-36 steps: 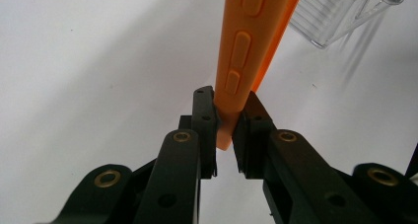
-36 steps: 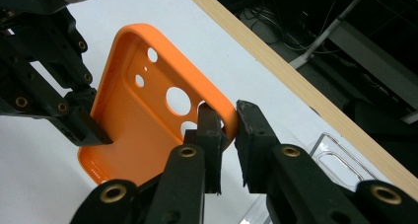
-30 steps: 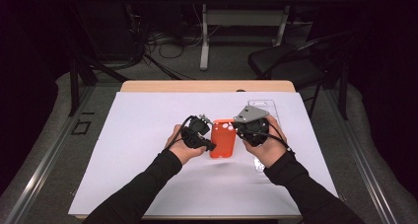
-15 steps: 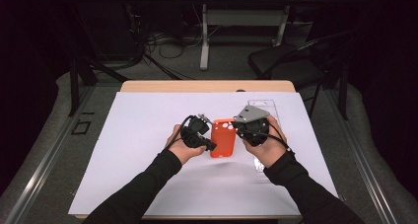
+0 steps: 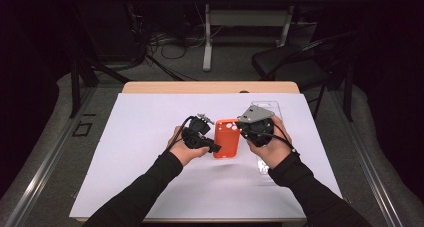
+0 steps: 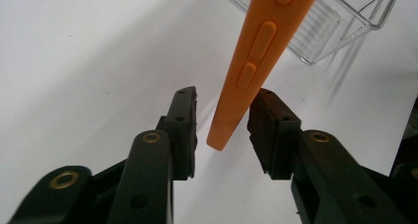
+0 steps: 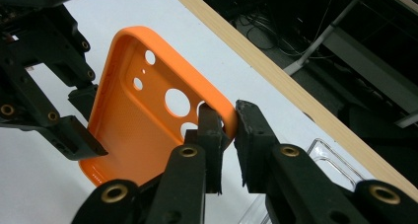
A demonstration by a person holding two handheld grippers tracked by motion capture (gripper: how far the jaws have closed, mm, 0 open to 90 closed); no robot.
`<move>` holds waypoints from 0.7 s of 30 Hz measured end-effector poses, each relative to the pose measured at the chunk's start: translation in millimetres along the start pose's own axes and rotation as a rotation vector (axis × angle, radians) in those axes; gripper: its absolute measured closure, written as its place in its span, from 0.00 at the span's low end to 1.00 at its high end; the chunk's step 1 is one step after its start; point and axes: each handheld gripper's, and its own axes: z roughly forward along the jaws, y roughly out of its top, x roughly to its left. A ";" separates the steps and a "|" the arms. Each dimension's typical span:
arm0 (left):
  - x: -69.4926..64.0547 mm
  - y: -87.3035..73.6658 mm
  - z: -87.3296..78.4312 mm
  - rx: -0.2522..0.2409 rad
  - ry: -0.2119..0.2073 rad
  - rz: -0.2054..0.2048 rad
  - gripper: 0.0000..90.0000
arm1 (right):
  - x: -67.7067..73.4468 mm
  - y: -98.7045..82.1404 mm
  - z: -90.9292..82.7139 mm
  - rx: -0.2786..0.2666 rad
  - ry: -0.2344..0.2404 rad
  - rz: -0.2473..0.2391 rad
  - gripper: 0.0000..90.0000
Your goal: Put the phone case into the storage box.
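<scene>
The orange phone case (image 5: 226, 138) was held up off the white sheet (image 5: 140, 137) near the middle of the table (image 5: 210, 87), between the two grippers. In the right gripper view its hollow inner side faced the camera, with the camera cut-outs showing as round holes near its upper end. The right gripper (image 7: 227, 123) was clamped on the case's rim beside those holes, one pad inside the shell and the other outside, both pressing on the edge. In the left gripper view the case stood edge-on, its side buttons facing the camera and its lower corner hanging between the jaws. The left gripper (image 6: 223, 118) had just been opening its jaws: the left pad stood clear of the case with white sheet showing in the gap, and the right pad lay just beside the orange edge, so the grip was loosened. A clear plastic box (image 5: 267, 109) lay on the sheet beyond and beside the right hand (image 5: 272, 149), close behind the case
</scene>
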 end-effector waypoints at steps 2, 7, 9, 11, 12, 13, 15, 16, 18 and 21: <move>0.4 -0.6 -0.7 -0.009 -0.003 -0.008 0.68 | -1.2 -0.1 0.2 0.001 -0.001 0.002 0.91; 1.6 -2.2 -3.2 -0.023 0.003 -0.003 0.62 | -3.5 0.8 -1.1 0.003 -0.001 -0.002 0.91; 2.5 -2.6 -4.4 -0.035 0.009 0.000 0.60 | -4.4 2.1 -2.0 0.002 -0.004 -0.001 0.91; 3.5 -2.8 -5.2 -0.042 0.009 0.001 0.58 | -4.9 3.7 -2.6 0.001 -0.005 -0.008 0.91; 4.1 -3.4 -5.2 -0.050 0.009 0.006 0.57 | -4.5 4.4 -3.0 0.001 -0.007 -0.007 0.91; 4.0 -3.7 -5.3 -0.050 0.010 0.007 0.55 | -4.9 5.3 -3.3 -0.001 -0.009 -0.014 0.91; 4.5 -5.0 -5.3 -0.057 0.010 0.014 0.54 | -5.1 6.2 -3.6 0.002 -0.010 -0.015 0.91; 4.7 -5.8 -5.6 -0.062 0.009 0.014 0.54 | -5.5 6.7 -3.7 0.000 -0.010 -0.016 0.91; 5.2 -6.5 -6.1 -0.065 0.010 0.020 0.53 | -6.0 7.5 -4.0 0.000 -0.013 -0.018 0.91; 6.4 -7.4 -7.9 -0.072 0.024 0.031 0.52 | -6.4 8.6 -4.0 -0.001 -0.017 -0.021 0.91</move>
